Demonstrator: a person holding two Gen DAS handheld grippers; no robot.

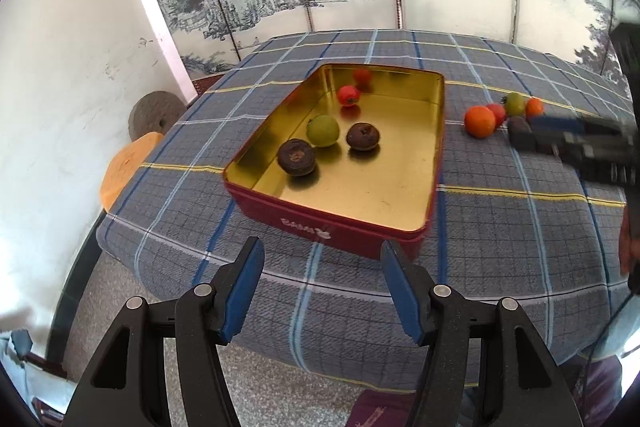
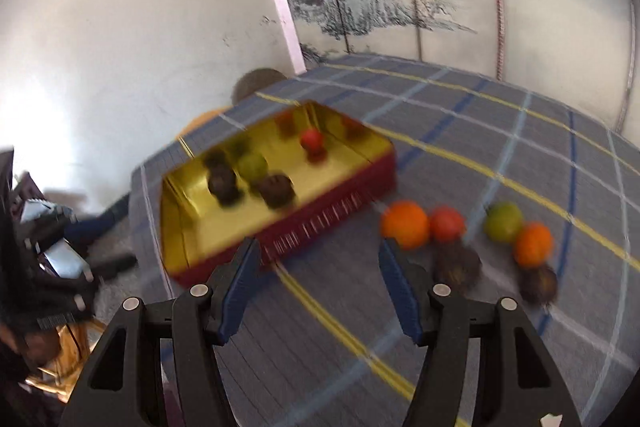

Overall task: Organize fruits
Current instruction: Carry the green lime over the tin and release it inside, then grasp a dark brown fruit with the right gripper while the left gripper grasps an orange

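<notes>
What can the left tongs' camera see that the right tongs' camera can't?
Only the left camera shows the right tongs reaching toward the loose fruit, and the left tongs open.

Only the right camera shows a second dark fruit below the small orange.

Both show the red tin with fruit inside, the big orange and the checked tablecloth.
</notes>
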